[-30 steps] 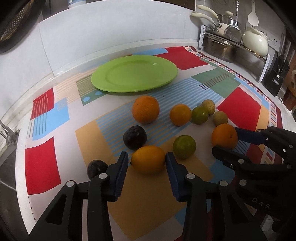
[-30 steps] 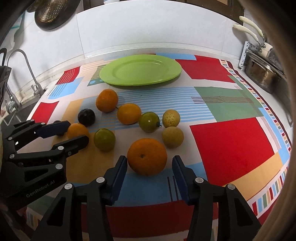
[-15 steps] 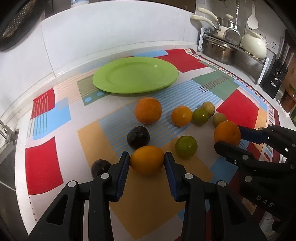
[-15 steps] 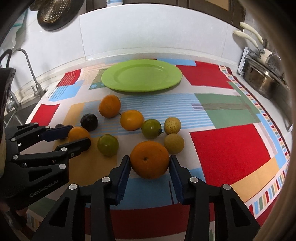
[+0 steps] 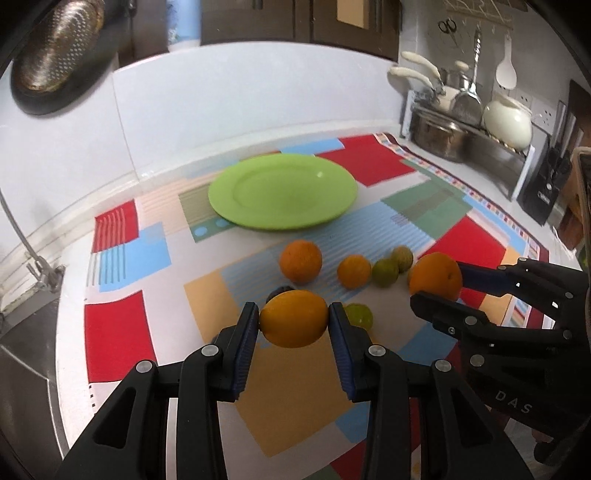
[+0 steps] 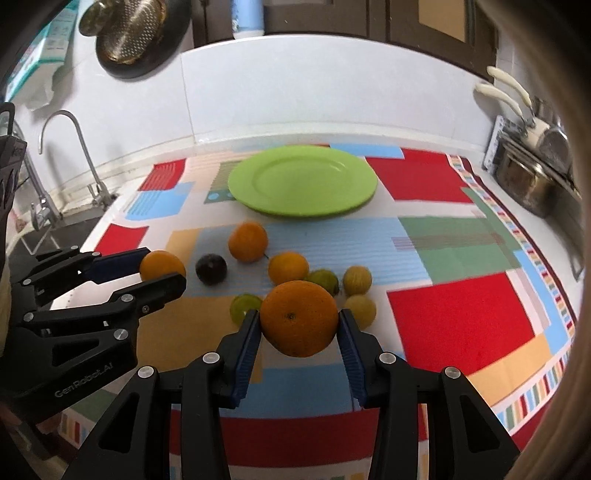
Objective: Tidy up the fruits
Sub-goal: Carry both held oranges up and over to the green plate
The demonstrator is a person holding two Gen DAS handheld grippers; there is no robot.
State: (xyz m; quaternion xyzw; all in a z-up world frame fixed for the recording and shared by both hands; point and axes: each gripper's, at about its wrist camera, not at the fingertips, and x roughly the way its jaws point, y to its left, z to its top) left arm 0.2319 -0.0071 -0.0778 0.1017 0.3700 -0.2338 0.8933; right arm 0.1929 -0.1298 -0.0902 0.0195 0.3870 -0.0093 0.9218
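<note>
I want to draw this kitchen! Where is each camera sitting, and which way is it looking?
Left wrist: sits on the left gripper, facing the green plate; its fingers hold a yellow-orange fruit, the right gripper beside.
Right wrist: sits on the right gripper, facing the plate; holds an orange.
Both share plate, fruits, patterned mat.

White counter surface [image 6: 122, 206] under a patchwork cloth of red, blue, green and tan blocks [image 6: 458, 317]. Behind the cloth, a plain white backsplash wall [image 6: 295, 88], topped by dark wooden cabinets [image 6: 373, 18]. Left of the cloth, a curved chrome tap [image 6: 79, 147] over a steel sink [image 5: 26, 373]. Above the tap, hung on the wall, a brass-coloured metal colander [image 6: 123, 31]. Right of the cloth, a steel pot [image 5: 437, 138] on a rack, a cream ceramic jar [image 5: 508, 120], white-handled pans [image 5: 421, 68]. Soft, even light.
</note>
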